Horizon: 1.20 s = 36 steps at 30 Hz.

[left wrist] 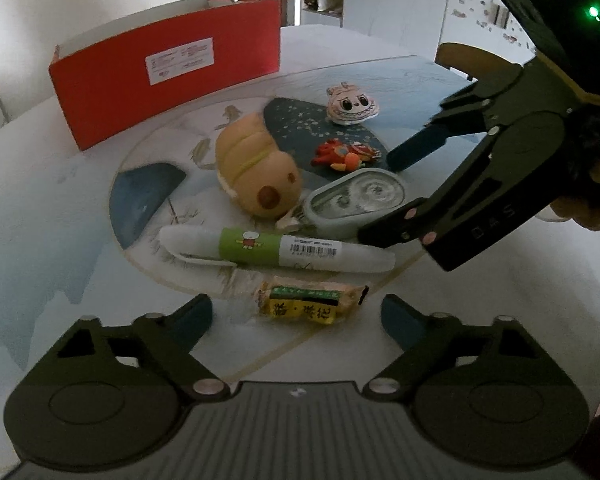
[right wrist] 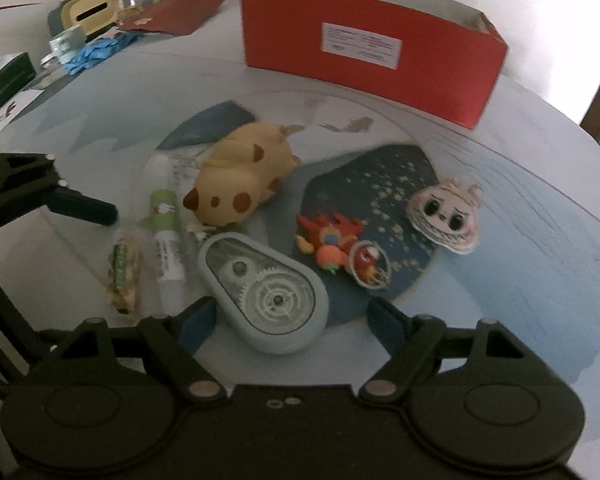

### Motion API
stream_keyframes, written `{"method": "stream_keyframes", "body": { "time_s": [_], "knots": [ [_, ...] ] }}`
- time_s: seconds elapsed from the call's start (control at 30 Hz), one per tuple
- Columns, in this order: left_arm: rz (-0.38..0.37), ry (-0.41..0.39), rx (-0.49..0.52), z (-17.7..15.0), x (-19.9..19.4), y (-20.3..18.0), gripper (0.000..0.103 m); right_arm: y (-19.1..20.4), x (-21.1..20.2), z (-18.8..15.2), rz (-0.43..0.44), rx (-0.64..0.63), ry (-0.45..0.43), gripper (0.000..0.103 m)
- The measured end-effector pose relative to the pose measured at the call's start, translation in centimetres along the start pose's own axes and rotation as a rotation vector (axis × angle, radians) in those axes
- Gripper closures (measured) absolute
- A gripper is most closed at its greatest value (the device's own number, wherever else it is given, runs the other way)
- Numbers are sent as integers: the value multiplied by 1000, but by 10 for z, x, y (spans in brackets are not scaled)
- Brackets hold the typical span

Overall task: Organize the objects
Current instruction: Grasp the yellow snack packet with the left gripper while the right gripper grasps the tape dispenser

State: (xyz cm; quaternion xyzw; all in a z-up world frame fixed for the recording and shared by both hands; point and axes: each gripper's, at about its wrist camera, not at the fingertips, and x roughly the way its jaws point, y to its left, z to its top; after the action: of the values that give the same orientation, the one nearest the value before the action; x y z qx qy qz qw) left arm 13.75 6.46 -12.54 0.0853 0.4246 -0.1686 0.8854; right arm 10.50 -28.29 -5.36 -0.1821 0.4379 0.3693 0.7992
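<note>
A table with a blue-and-white printed top holds a scatter of small things waiting to be sorted, with an open red box standing at its far side, likely the place they are meant to go. Nearest the box among the scatter lies a tan stuffed dog on its side. In front of the dog, further from the box, sits a grey-blue tape dispenser, and the right gripper hangs over it with its jaws released, one finger on each side and neither pressing, so nothing is grasped; it looks lined up for a pick. Left of the dispenser a white pen with a green band lies flat, and beyond the pen, furthest from the box, is a small wrapped snack. The left gripper hovers at the snack with jaws also spread apart and empty, the wrapper lying between the fingertips. To the right of the dog, about as far from the box, rest a round cartoon face badge and a red toy figure; the blur makes the figure's make-up hard to tell
</note>
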Motion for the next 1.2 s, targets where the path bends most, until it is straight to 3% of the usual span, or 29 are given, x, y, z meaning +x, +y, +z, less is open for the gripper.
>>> {"method": "stream_keyframes", "body": {
  "time_s": [0.17,0.3,0.7,0.93,1.2],
  "knots": [
    [-8,-9,17,1,-4,0,31,10,-4,2,30,-42,-12,42],
    [-10,-8,24,1,-4,1,34,16,-5,3,34,-58,-19,46],
    [-17,-23,66,2,-15,-5,55,19,-20,-17,16,33,-54,49],
    [-38,-37,16,2,-23,-1,66,14,-36,-24,14,84,-87,49],
    [-67,-47,5,1,-29,-2,66,7,-49,-30,13,164,-111,49]
  ]
}}
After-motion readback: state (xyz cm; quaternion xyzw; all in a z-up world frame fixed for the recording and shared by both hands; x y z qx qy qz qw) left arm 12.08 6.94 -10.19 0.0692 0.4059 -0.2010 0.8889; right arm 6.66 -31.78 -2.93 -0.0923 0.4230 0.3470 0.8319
